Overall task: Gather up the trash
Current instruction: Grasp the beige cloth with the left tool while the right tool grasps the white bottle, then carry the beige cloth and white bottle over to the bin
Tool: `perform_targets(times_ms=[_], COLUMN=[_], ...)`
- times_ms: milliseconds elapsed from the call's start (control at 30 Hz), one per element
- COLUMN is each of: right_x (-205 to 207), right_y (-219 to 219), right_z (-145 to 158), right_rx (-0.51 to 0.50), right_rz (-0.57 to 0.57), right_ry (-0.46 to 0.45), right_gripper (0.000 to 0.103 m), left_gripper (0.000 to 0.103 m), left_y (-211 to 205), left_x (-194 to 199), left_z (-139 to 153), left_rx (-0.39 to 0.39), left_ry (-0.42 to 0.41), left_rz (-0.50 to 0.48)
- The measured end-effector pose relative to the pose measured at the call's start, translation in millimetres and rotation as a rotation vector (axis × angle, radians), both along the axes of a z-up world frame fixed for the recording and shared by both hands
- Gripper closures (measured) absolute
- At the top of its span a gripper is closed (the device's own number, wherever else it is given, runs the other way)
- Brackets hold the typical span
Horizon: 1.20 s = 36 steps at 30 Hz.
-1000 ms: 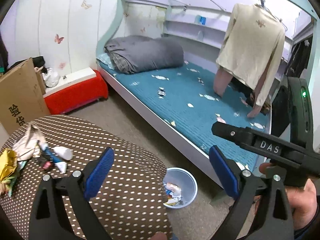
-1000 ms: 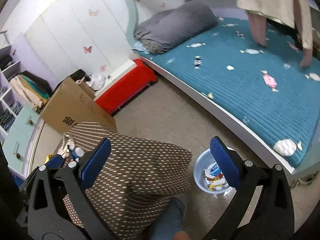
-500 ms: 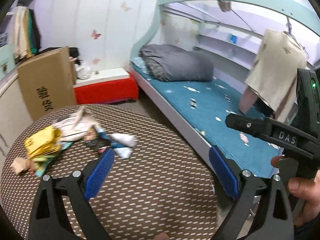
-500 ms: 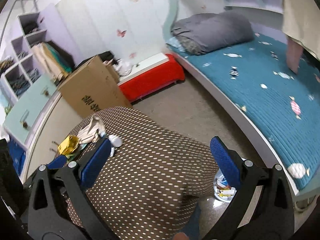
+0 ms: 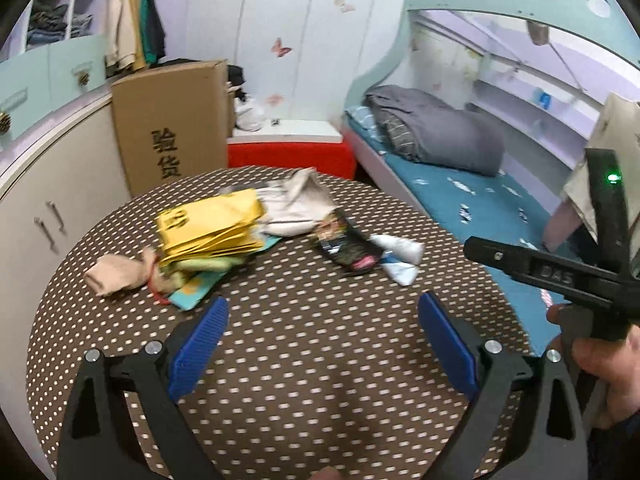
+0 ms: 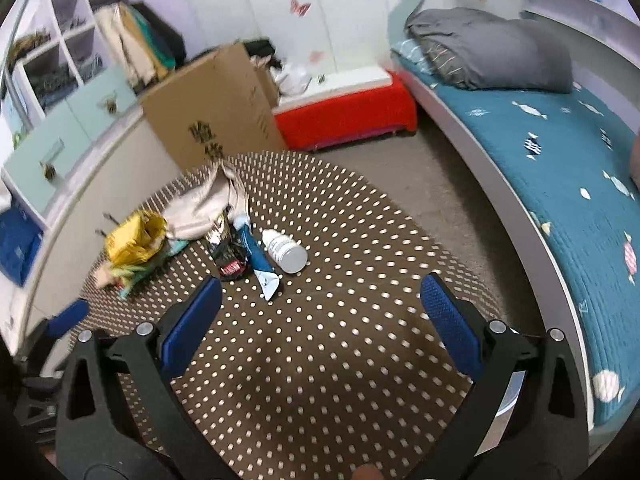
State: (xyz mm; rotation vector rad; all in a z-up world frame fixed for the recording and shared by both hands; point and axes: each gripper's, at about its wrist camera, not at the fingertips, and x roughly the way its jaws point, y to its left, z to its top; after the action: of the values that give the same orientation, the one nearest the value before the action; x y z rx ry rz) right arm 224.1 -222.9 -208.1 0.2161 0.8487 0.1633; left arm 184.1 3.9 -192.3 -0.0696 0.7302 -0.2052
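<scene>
A pile of trash lies on the far part of a round brown polka-dot table (image 5: 320,360) (image 6: 340,340): a yellow bag (image 5: 208,228) (image 6: 134,236), a crumpled beige paper bag (image 5: 298,204) (image 6: 204,200), a dark snack wrapper (image 5: 348,246) (image 6: 230,258), a white bottle (image 6: 286,250) (image 5: 398,246), a blue-white tube (image 6: 258,260) and a tan wad (image 5: 114,274). My left gripper (image 5: 322,344) is open and empty over the table's near half. My right gripper (image 6: 320,324) is open and empty too, short of the bottle. The right gripper's body (image 5: 560,276) shows at the right in the left wrist view.
A cardboard box (image 5: 172,120) (image 6: 216,108) stands behind the table beside a red bench (image 5: 292,156) (image 6: 344,116). A bed with a teal cover (image 6: 560,160) (image 5: 480,200) and grey duvet runs along the right. White cabinets (image 5: 48,184) stand at the left.
Both grippers have swung left and up from the bin on the floor to face the table top. The trash pile now sits ahead of them; the bin is out of sight.
</scene>
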Motion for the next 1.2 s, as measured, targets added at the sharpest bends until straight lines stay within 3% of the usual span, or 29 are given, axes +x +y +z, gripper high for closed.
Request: perform_targets(times_ms=[167, 233, 433, 467, 500, 533, 800, 967, 1000, 1067, 1100, 1133, 1200], right_x=[28.5, 37.5, 59.9, 60.2, 60.3, 60.1, 41.1, 20.6, 17.1, 11.3, 6.8, 2.4, -3.0], right_y=[16.9, 20.4, 42.6, 45.3, 46.6, 47.2, 38.4, 25.6, 23.5, 15.9, 12.5, 10.4, 6.3], right_z=[-17.3, -22.3, -40.2, -40.0, -40.6, -41.2, -35.8, -21.9, -19.0, -14.0, -11.6, -9.1, -5.0], right_rx=[-0.034, -0.047, -0.047, -0.049, -0.042, -0.035, 0.007, 0.032, 0.037, 0.053, 0.059, 0.06, 0.06], right_rz=[0.046, 0.061, 0.133, 0.136, 0.141, 0.139, 0.094, 0.075, 0.072, 0.061, 0.054, 0.049, 0.047], right_ry=[0.011, 0.015, 0.049, 0.038, 0.039, 0.04, 0.02, -0.003, -0.007, -0.01, -0.012, -0.017, -0.023], right_gripper=[0.006, 0.011, 0.044, 0.051, 0.068, 0.072, 0.073, 0.074, 0.075, 0.077, 0.077, 0.077, 0.078], left_gripper=[0.01, 0.01, 0.01, 0.01, 0.01, 0.01, 0.01, 0.01, 0.01, 0.021, 0.038, 0.045, 0.047], left_y=[31.0, 43.8, 86.4, 95.1, 103.9, 111.5, 154.6, 160.5, 162.0, 168.2, 169.2, 170.4, 169.3], left_x=[2.5, 3.8, 12.8, 14.9, 17.2, 19.1, 47.5, 73.2, 77.8, 82.2, 83.5, 83.5, 82.3], left_z=[-17.0, -22.0, -30.2, -30.9, -31.4, -31.4, -43.8, -55.6, -57.6, -59.4, -60.7, -60.1, -59.9], left_rx=[0.017, 0.018, 0.051, 0.056, 0.063, 0.072, 0.179, 0.194, 0.166, 0.125, 0.105, 0.088, 0.08], left_ry=[0.029, 0.039, 0.048, 0.05, 0.051, 0.051, 0.073, 0.127, 0.146, 0.156, 0.162, 0.159, 0.157], left_rz=[0.063, 0.09, 0.18, 0.198, 0.215, 0.228, 0.27, 0.238, 0.226, 0.222, 0.212, 0.205, 0.201])
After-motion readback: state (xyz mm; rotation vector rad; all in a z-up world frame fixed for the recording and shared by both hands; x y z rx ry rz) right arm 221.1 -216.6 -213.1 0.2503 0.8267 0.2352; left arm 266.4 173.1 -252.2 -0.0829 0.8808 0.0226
